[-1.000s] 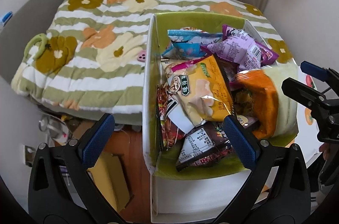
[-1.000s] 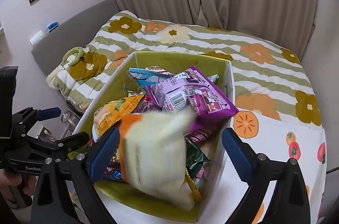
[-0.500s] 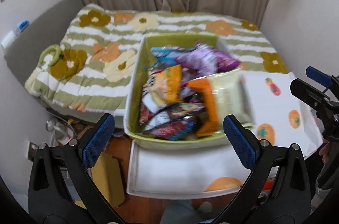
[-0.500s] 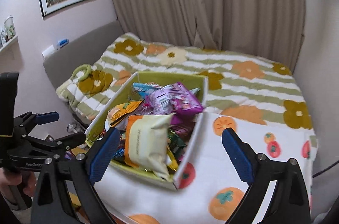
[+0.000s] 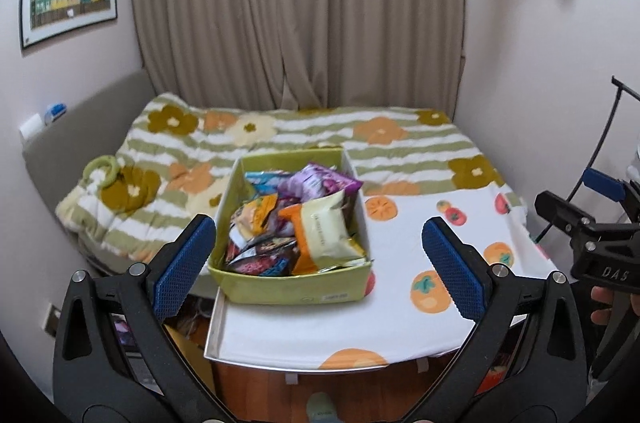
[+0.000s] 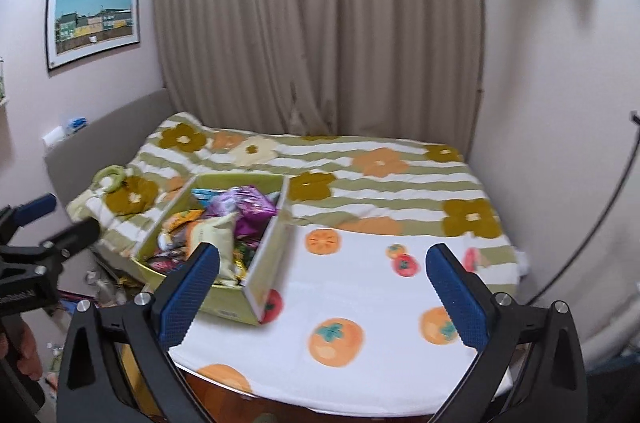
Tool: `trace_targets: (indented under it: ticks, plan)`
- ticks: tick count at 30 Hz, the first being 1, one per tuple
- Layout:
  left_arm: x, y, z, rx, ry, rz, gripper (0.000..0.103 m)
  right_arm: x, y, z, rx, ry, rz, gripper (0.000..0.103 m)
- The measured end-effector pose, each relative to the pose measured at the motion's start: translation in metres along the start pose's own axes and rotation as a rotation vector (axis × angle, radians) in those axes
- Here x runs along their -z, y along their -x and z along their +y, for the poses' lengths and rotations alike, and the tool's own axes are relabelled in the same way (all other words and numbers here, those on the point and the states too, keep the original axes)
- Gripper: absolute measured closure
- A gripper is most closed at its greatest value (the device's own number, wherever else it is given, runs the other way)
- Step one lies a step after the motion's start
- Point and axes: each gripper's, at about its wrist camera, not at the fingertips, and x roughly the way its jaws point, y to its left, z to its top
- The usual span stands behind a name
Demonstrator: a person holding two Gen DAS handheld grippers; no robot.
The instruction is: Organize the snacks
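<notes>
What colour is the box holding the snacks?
Yellow-green box, white outside on one long side; clearest in the left wrist view.

The right wrist view was smeared with motion blur, so print on the snack packets in the green box could not be read. The lower packets lay buried under the top ones. The right hand-held gripper was cut off by the left view's edge, and its holder's hand barely showed.

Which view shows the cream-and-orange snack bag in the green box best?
The left wrist view: the cream-and-orange snack bag lies in full sight on top of the pile in the green box. In the right wrist view it is blurred and partly hidden behind a gripper finger.
</notes>
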Motion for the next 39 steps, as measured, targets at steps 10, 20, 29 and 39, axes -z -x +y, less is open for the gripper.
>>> trace_targets:
  ticks: [10,20,29,39]
  plan:
    - [0.014,0.019,-0.014,-0.013,0.001,-0.009,0.001,0.022,0.025,-0.019,0.079,-0.065,0.028,0.000]
    - [0.014,0.017,-0.016,-0.033,0.006,-0.005,0.001,0.025,0.031,-0.024,0.075,-0.074,0.022,0.000]
    - [0.016,0.016,-0.016,-0.036,0.009,-0.003,0.001,0.022,0.029,-0.021,0.074,-0.072,0.019,0.000]
    - [0.017,0.015,-0.014,-0.034,0.014,-0.004,0.001,0.021,0.028,-0.021,0.075,-0.072,0.018,0.000]
